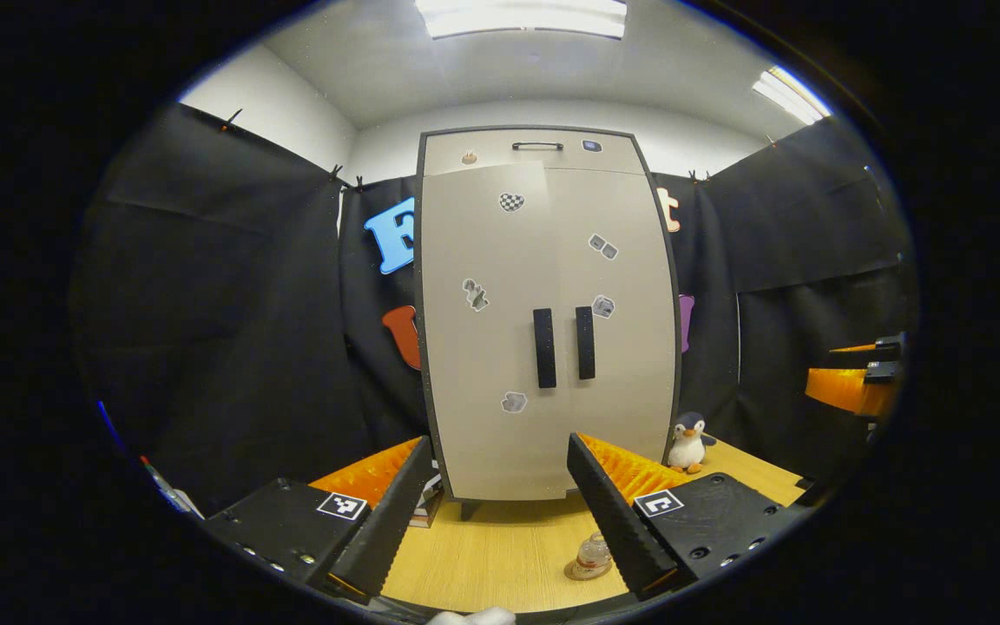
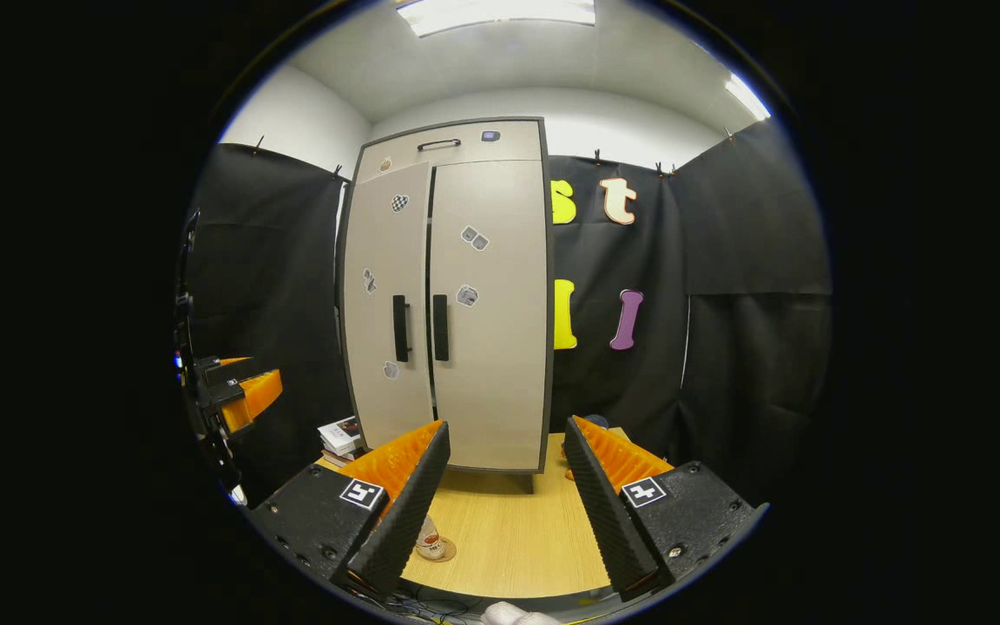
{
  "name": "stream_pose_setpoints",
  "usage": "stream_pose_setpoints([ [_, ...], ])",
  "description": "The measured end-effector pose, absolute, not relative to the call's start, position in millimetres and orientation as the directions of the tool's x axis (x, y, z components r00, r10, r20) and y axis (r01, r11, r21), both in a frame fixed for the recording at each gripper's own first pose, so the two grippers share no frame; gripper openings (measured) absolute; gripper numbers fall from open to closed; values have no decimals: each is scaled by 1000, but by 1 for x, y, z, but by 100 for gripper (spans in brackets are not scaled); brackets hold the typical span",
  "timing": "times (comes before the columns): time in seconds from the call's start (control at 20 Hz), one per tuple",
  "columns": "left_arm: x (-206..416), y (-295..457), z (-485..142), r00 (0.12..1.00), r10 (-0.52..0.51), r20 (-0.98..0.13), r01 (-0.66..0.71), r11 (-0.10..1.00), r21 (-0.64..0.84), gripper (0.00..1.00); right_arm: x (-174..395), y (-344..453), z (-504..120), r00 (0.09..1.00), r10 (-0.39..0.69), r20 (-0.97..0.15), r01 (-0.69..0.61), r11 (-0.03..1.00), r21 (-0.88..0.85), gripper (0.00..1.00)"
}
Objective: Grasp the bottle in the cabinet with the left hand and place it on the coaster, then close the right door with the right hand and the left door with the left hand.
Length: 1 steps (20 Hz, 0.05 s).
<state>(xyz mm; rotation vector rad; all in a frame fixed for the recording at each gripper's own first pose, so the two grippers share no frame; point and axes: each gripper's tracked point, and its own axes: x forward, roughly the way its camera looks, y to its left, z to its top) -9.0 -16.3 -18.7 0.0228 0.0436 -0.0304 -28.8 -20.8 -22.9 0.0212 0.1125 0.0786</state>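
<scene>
Left gripper view: tall cabinet (image 1: 548, 312) fills the centre of the frame, standing on a wooden table (image 1: 500, 555). Both doors look shut, the left door (image 1: 483, 347) and right door (image 1: 617, 347) meeting at centre, each with a dark vertical handle (image 1: 543, 347) beside the seam. Small stickers dotted over both doors. A drawer front with a thin bar handle runs along the top.

Left gripper (image 1: 496, 512) at the bottom of the frame, fingers spread wide, nothing between them, table showing in the gap. Bottle (image 1: 592, 554) low and right of centre, standing on a round coaster (image 1: 582, 573), partly hidden behind the right-hand finger. Toy penguin (image 1: 687, 443) on the table at the cabinet's lower right corner. The other gripper shows at the far right edge.

Right gripper view: cabinet (image 2: 448, 304) left of centre. Right gripper (image 2: 509, 495) at the bottom, fingers spread apart, holding nothing. Bottle (image 2: 429, 536) on its coaster (image 2: 439, 550) at lower left, just beside the left-hand finger and partly behind it. Stack of books (image 2: 339, 436) on the table at the cabinet's lower left. The left gripper (image 2: 240, 395) shows at the far left edge of the frame.
</scene>
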Motion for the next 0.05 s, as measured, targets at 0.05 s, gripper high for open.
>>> stream_pose_setpoints([
  [0.05, -10, -15, -19, 999, -28, -44, 29, 999, 22, 95, -29, -20, -23, 991, 80, -112, -78, 997, 25, 82],
])
